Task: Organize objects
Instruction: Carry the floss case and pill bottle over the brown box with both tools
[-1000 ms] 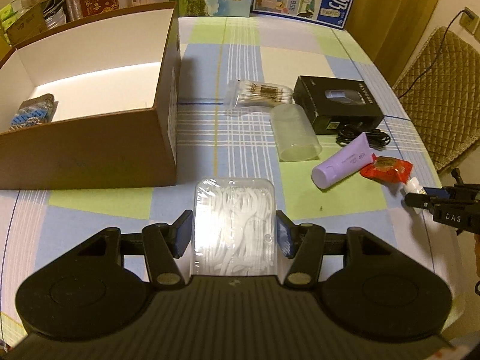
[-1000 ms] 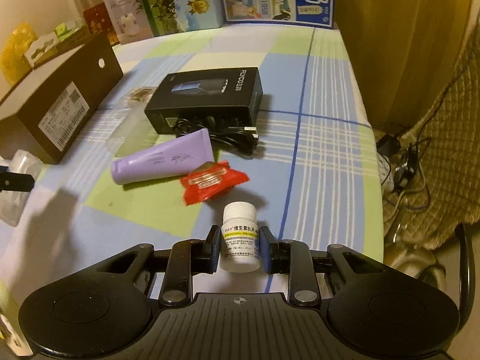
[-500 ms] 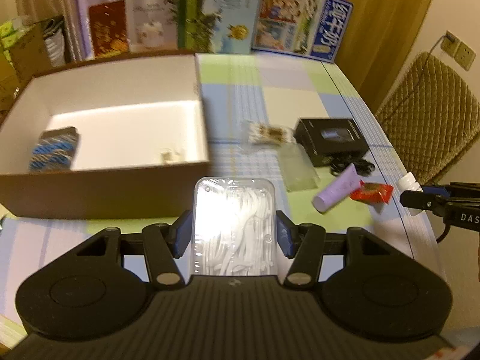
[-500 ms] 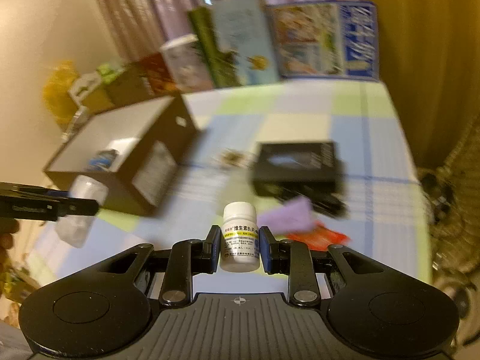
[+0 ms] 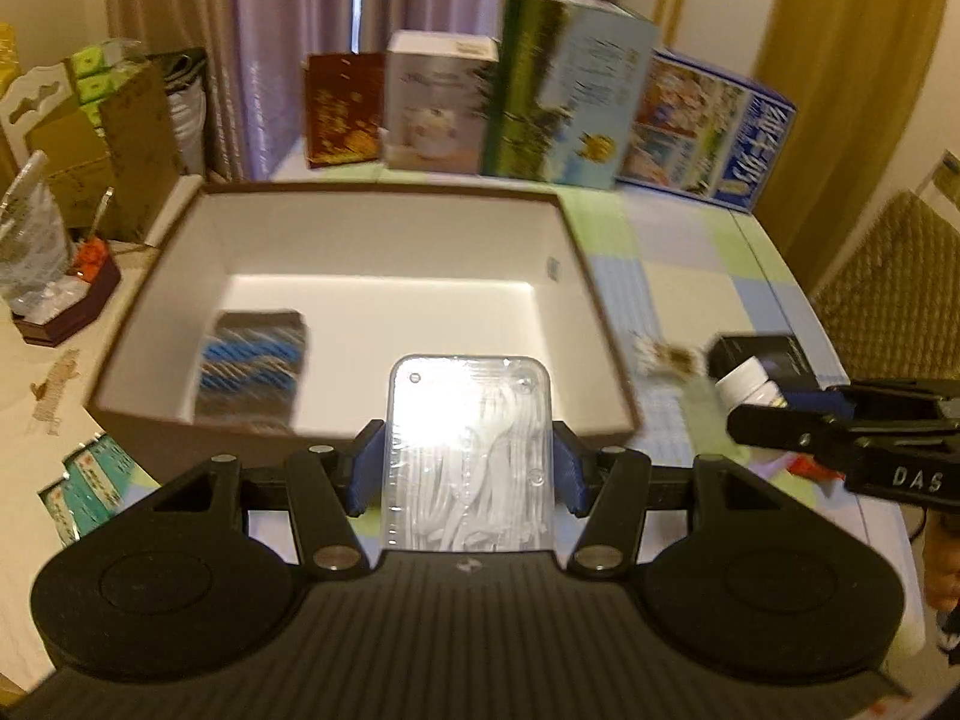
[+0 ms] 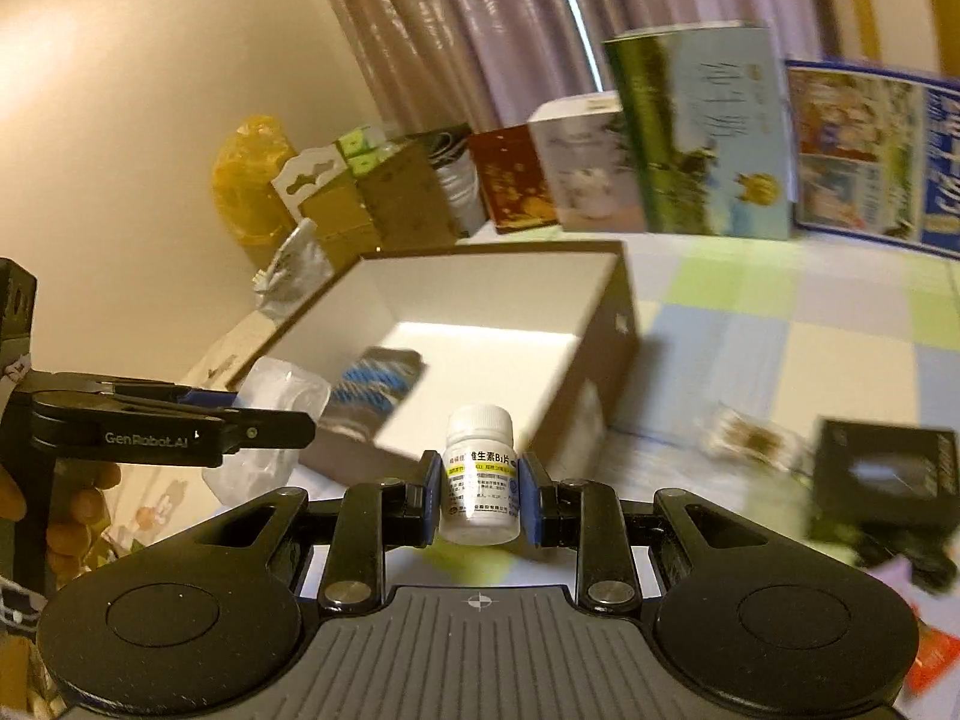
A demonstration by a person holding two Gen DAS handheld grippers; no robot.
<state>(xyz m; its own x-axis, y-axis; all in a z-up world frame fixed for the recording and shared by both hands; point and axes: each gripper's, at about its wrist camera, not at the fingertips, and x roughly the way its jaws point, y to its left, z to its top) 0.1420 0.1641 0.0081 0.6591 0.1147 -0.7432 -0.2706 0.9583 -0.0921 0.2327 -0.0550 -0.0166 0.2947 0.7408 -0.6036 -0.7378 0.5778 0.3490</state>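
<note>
The clear plastic case of white floss picks (image 5: 469, 456) sits clamped between the blue pads of the left gripper (image 5: 469, 467), held off the table in front of the near wall of the open cardboard box (image 5: 384, 213). The white pill bottle (image 6: 480, 474), upright with a yellow-banded label, is pinched at its waist by the right gripper (image 6: 479, 498), whose pads press both sides; it hangs above the table just outside the box's near corner. In the left wrist view the right gripper comes in from the right edge with the bottle at its tip.

The box has white inner walls and a brown outside, and a dark packet with blue stripes (image 5: 252, 363) lies on its floor at the left. To the right of the box, on the checked tablecloth (image 6: 780, 348), lie a small pack of cotton swabs (image 6: 747, 438) and a black carton (image 6: 882, 474), both blurred. Printed cartons (image 5: 570, 102) stand in a row behind the box, before the curtains.
</note>
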